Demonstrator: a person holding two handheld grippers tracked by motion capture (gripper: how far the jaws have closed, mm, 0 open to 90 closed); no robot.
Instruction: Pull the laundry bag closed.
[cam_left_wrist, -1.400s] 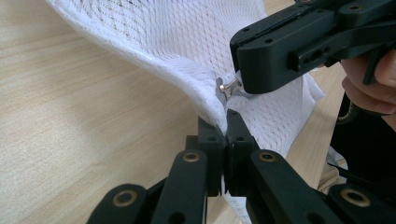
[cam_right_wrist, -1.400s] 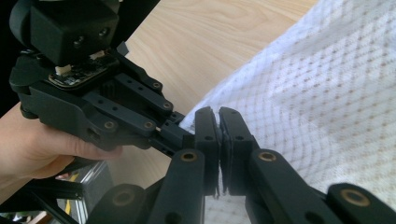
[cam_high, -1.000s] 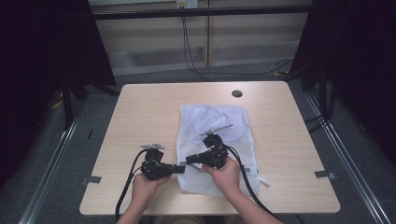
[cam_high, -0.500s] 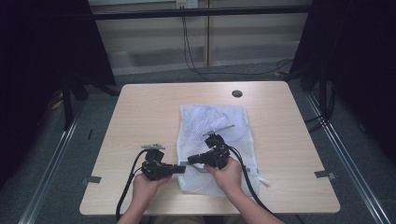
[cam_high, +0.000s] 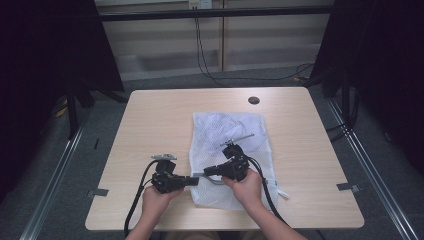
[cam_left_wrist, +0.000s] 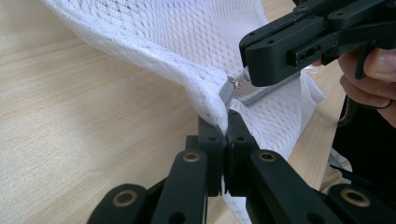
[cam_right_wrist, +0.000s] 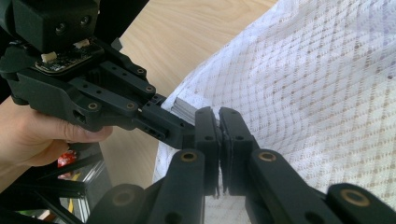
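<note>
While fingers (cam_left_wrist: 227, 122) shut, both grip mesh bag (cam_high: 227, 131).

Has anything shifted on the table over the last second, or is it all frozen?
Nothing visibly changed. The left claw stays clamped on the edge of the white mesh bag, the right claw stays shut at its grey zipper, and the bag lies where it did on the table.

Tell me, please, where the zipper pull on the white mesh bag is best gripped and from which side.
Grip the small metal zipper pull by its flat tab, coming in level from the bag's open side. It juts out at the grey zipper tape on the white mesh bag corner, where the left gripper pinches the mesh beside it and the right gripper likely meets it.
</note>
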